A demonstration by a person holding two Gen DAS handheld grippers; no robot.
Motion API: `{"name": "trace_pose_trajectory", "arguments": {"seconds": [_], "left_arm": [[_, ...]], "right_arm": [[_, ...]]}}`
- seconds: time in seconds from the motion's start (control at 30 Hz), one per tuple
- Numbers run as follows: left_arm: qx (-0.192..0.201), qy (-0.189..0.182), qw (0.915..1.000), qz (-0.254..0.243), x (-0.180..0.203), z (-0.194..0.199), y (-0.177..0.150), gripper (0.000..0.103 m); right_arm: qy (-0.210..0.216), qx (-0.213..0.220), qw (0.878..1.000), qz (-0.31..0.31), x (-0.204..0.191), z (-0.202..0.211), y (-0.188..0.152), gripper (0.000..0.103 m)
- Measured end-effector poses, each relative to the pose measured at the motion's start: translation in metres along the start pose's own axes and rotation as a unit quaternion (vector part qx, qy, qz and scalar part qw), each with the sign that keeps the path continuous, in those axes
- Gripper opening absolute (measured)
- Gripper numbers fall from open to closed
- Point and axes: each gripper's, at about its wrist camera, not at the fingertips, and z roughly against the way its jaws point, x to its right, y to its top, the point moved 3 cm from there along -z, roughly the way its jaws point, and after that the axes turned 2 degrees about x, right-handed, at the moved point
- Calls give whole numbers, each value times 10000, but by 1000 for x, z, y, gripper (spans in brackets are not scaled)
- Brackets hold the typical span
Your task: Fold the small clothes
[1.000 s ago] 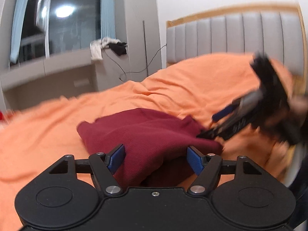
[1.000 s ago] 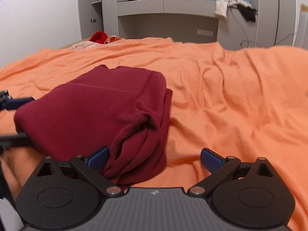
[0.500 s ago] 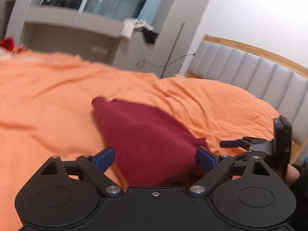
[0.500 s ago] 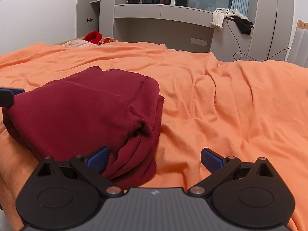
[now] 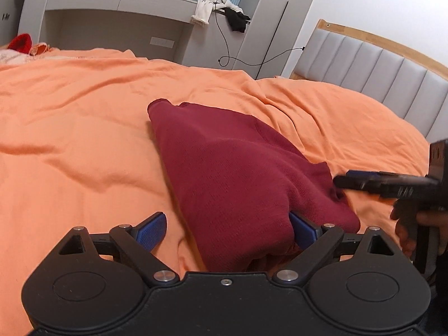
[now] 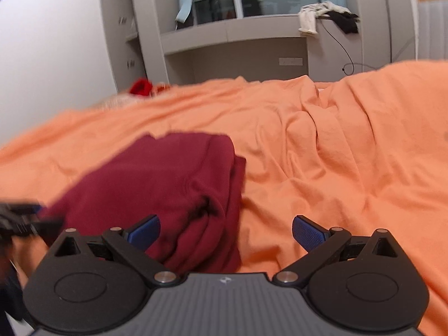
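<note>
A dark red folded garment (image 5: 238, 176) lies on the orange bedspread (image 5: 78, 128). My left gripper (image 5: 226, 229) is open, its blue pads wide apart; the garment's near end lies between them. In the right wrist view the garment (image 6: 156, 184) is a thick folded bundle at the left. My right gripper (image 6: 225, 231) is open, the garment's near right edge between its pads. The right gripper also shows in the left wrist view (image 5: 364, 183) at the garment's right edge. The left gripper shows blurred at the far left of the right wrist view (image 6: 25, 218).
A grey padded headboard (image 5: 378, 67) stands at the right. Grey shelving (image 5: 117, 28) with a window runs behind the bed, with white and black cloths (image 5: 221, 11) and a cable hanging. A red item (image 5: 19, 43) lies at the bed's far left.
The left view has swung and pulled back from the garment. The right gripper has lifted and tilted, its view now blurred. The garment stays folded on the bed.
</note>
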Motion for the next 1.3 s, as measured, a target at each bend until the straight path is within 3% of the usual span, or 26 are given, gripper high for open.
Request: {"name": "trace_pose_trajectory", "arguments": {"seconds": [0.23,0.5,0.8,0.97,1.13,1.3], "left_arm": [[60,129,9998,-114,5,0,-4,96],[72,140,9998,-116,5,1,-5,96],[78,143,9998,-115,5,1,-5,96],[79,144,9998,-119,5,1,-5,96],[134,106,9998,-104,5,4,-4,96],[230,25,9997,-40,4,11,0,95]], "right_arm": [[673,-9,9917,-1099,12,-19,-3,102],[683,-69,9821,-1755,25,-51,-5,101],[444,-124,9862,-1589,18,-64,-9,83],[504,-121,9855,-1614,17,-63,-10,76],[656,-144,9844,-1629,14,-63,-10,57],[667,-163,9858,-1531,10,-65,-10,50]]}}
